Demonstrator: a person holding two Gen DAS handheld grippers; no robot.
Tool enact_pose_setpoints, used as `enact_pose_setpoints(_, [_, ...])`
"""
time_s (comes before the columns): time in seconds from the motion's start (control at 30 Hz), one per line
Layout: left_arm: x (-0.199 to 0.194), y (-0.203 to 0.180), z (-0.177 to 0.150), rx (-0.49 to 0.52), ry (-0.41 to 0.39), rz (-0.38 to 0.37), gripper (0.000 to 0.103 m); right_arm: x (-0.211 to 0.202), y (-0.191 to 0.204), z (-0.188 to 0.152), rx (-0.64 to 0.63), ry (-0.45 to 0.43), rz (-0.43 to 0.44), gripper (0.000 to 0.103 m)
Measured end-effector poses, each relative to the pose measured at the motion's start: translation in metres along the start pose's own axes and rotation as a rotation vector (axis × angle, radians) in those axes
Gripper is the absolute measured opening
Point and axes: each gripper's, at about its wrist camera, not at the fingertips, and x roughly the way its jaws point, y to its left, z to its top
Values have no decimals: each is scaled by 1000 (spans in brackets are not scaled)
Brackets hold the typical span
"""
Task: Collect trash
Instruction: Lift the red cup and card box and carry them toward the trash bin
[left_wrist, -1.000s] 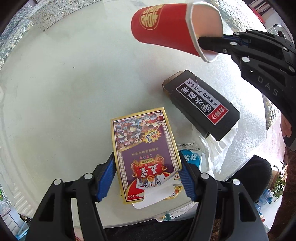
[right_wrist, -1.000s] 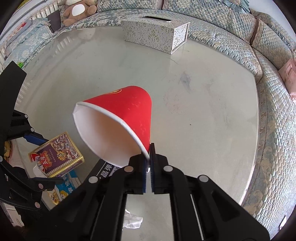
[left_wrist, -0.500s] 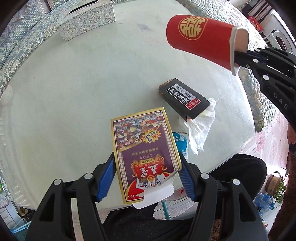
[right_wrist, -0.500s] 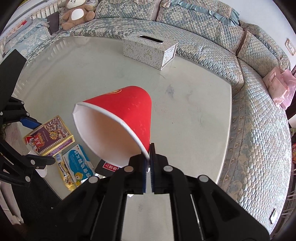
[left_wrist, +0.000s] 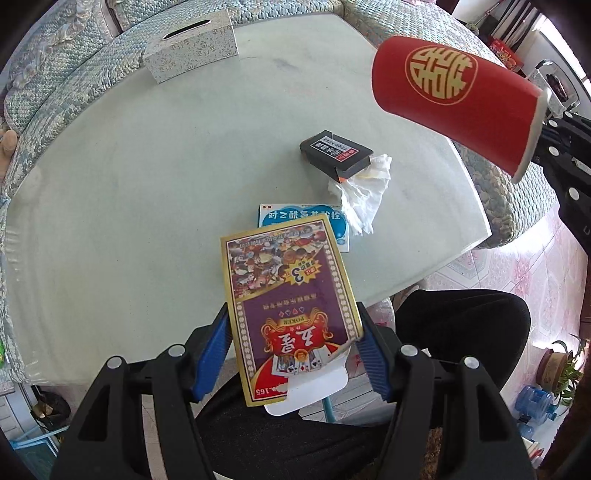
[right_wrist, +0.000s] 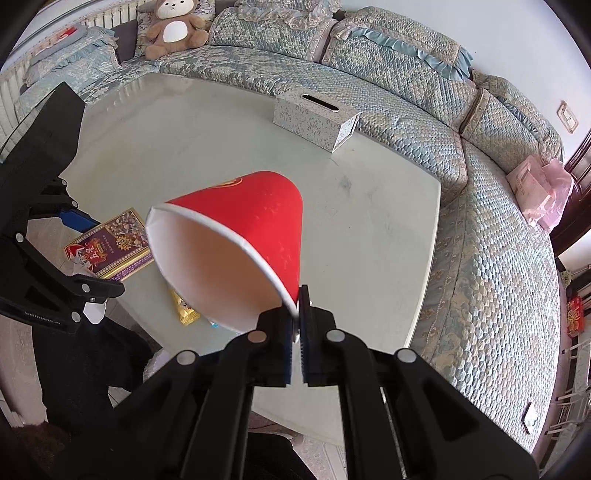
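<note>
Bright daylight, sharp, fisheye-warped edges

This is a home, a lived-in sitting room. A long curved sofa (right_wrist: 424, 110) in quilted blue-green fabric with frilled cushions sweeps across the top and down the right side of the right wrist view, wrapping round a pale glossy table (right_wrist: 207, 122). A brown teddy bear (right_wrist: 175, 27) sits on the sofa at the upper left, and a patterned tissue box (right_wrist: 314, 120) stands on the table near the far edge. Pink bags (right_wrist: 539, 194) lie on the sofa at the right. In the left wrist view, pink patterned floor tiles (left_wrist: 517, 266) show at the right, with a potted plant (left_wrist: 557, 363) and a blue water bottle (left_wrist: 533, 402) at the lower right.
</note>
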Motion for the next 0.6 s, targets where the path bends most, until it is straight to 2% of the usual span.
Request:
enact_pose_setpoints(0.3, [0, -22, -48, 44, -29, 4, 62, -31, 54, -52, -56, 5, -8, 5])
enact_pose_setpoints(0.6, [24, -31, -83, 57, -51, -30, 62, -23, 89, -96, -98, 40, -10, 5])
